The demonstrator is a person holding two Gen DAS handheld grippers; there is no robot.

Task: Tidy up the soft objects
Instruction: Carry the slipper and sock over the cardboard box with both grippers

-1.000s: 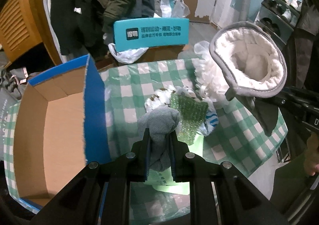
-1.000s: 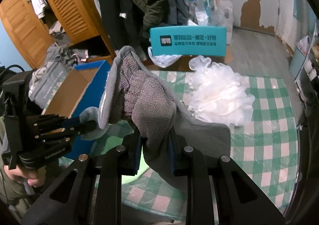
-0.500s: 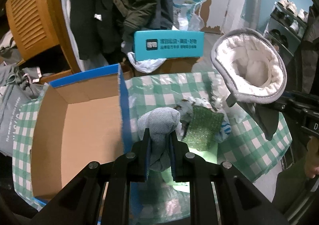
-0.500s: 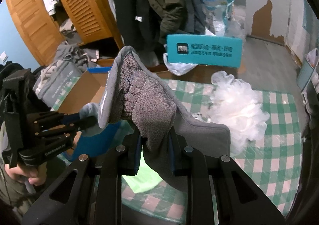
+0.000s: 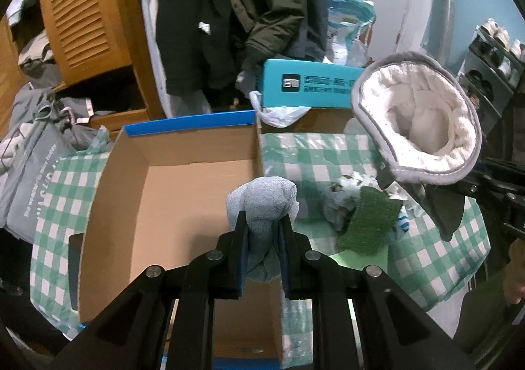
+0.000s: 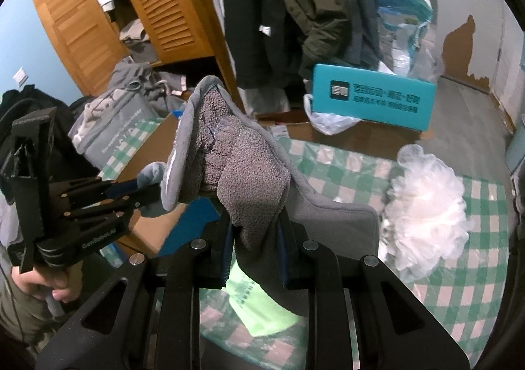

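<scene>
My left gripper (image 5: 262, 225) is shut on a light grey-blue sock (image 5: 264, 202) and holds it above the right wall of an open cardboard box (image 5: 183, 199) with blue outer sides. My right gripper (image 6: 254, 232) is shut on a grey fleece slipper (image 6: 236, 163) and holds it up above the table. The slipper also shows at the right of the left wrist view (image 5: 416, 120), white fleece lining facing me. The left gripper shows in the right wrist view (image 6: 131, 193) with the sock tip (image 6: 151, 173) over the box.
A green-and-white checked tablecloth (image 5: 436, 258) covers the table. On it lie a green scouring pad (image 5: 370, 222), a crumpled patterned cloth (image 5: 344, 189), a white mesh bath puff (image 6: 426, 206) and a light green sheet (image 6: 259, 304). A teal box (image 5: 311, 88) and hanging coats stand behind.
My left gripper has carried the sock leftward, from above the items on the table to over the box. My right gripper keeps the slipper raised and has shifted a little.
</scene>
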